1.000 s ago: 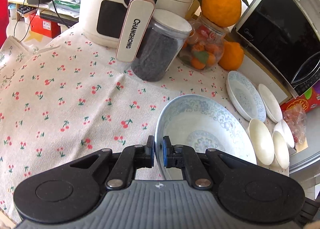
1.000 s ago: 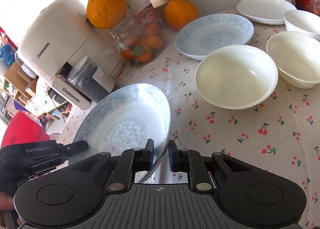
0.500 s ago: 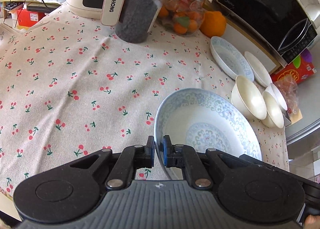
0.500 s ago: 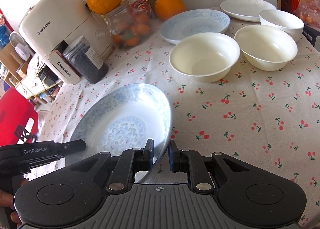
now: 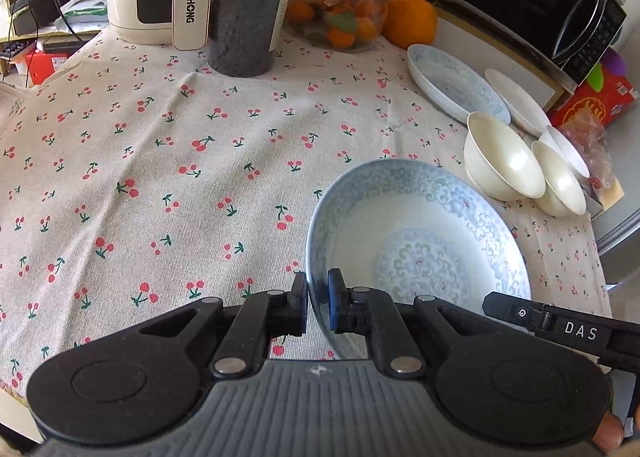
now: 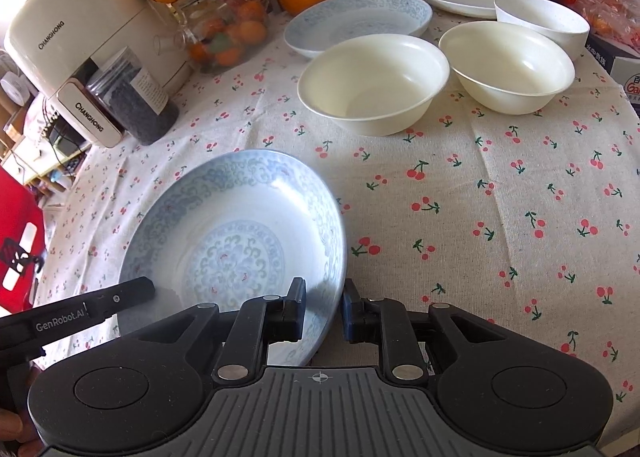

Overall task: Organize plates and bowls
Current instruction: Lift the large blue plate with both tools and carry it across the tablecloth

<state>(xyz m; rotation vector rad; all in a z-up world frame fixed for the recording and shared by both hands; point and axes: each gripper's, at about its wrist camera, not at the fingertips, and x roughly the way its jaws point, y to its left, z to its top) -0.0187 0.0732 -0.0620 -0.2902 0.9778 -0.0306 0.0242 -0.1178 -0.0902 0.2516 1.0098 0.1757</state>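
Left wrist — left claw (image 5: 318, 299) pinching plate (image 5: 420, 245) rim | right claw (image 6: 323, 303) opening, rim between

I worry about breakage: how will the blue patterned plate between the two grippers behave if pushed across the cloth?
The blue patterned plate looks glazed and rigid, so probably brittle and slippery at the rim. On the cherry-print tablecloth it would likely drag and wrinkle the fabric. Its wide shallow shape should resist tipping.
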